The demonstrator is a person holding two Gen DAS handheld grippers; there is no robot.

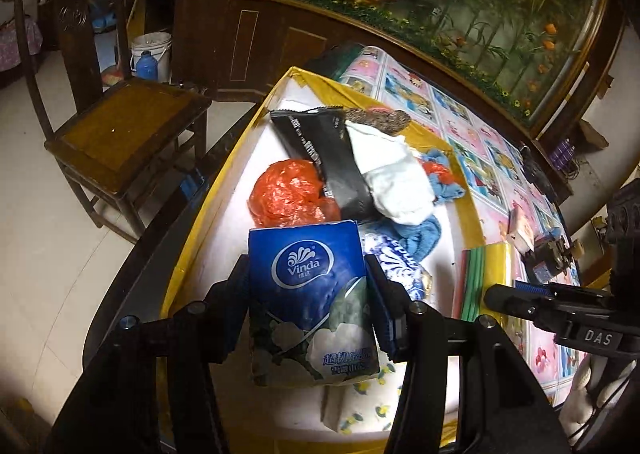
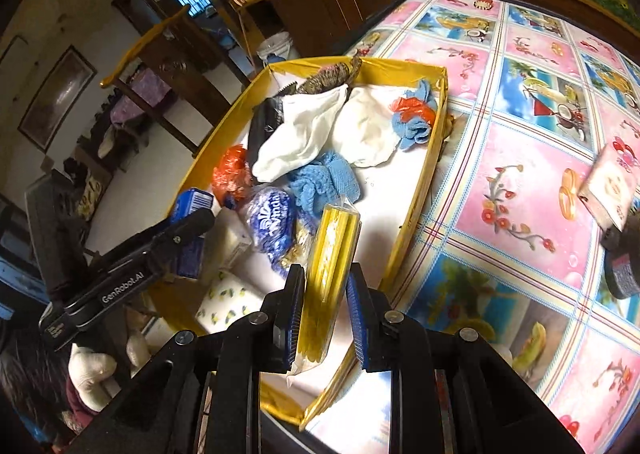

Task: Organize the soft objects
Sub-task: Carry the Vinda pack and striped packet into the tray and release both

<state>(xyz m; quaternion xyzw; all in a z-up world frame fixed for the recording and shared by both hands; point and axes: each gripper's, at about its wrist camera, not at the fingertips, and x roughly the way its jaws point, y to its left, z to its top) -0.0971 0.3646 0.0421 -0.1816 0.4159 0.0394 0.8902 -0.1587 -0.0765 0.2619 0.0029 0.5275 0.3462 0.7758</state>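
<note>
My left gripper (image 1: 306, 274) is shut on a blue Vinda tissue pack (image 1: 308, 286), held upright over the near end of a yellow-rimmed box (image 1: 216, 190). In the box lie an orange plastic bag (image 1: 288, 194), a black packet (image 1: 320, 150), a white cloth (image 1: 396, 178), a blue towel (image 1: 420, 238), a second blue tissue pack (image 1: 400, 266) and a flower-print pack (image 1: 368, 402). My right gripper (image 2: 326, 278) is shut on a yellow packet in clear wrap (image 2: 332, 250), tilted over the box's near right side (image 2: 416, 214). The left gripper (image 2: 200, 220) shows at the left of the right wrist view.
The box sits on a table with a pink and blue picture cloth (image 2: 520, 194). A small carton (image 2: 608, 190) stands on the cloth at the right. A wooden chair (image 1: 120, 126) and a white bucket (image 1: 152, 50) stand beyond the table's left edge. A gloved hand (image 2: 92, 370) shows low left.
</note>
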